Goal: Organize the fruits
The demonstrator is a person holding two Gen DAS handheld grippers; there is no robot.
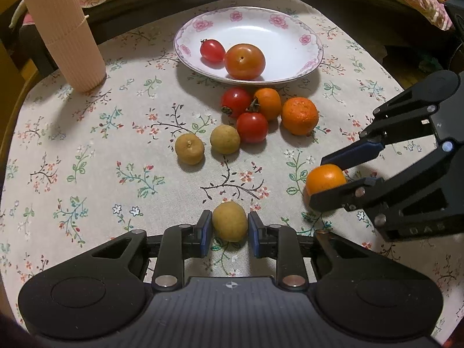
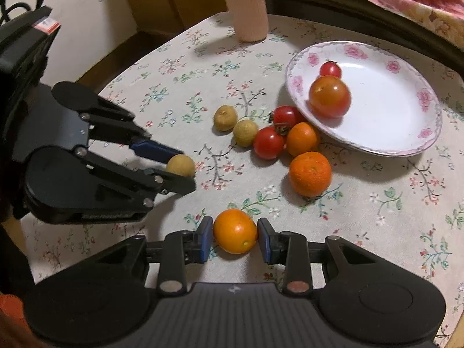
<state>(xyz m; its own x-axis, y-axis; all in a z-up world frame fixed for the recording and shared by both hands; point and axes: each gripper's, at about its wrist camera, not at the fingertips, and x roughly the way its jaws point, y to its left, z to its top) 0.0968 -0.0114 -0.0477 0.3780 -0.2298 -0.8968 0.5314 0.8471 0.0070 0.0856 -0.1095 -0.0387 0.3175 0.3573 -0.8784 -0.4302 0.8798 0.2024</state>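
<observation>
My left gripper is shut on a tan longan, low over the flowered tablecloth; the right wrist view shows the same gripper and longan at the left. My right gripper is shut on a small orange kumquat, also seen at the right of the left wrist view as gripper and kumquat. A white flowered plate holds a small red tomato and a larger orange-red tomato.
Before the plate lie two red tomatoes, an orange fruit, a mandarin and two loose longans. A tall ribbed beige cup stands at the back left. The table edge curves behind the plate.
</observation>
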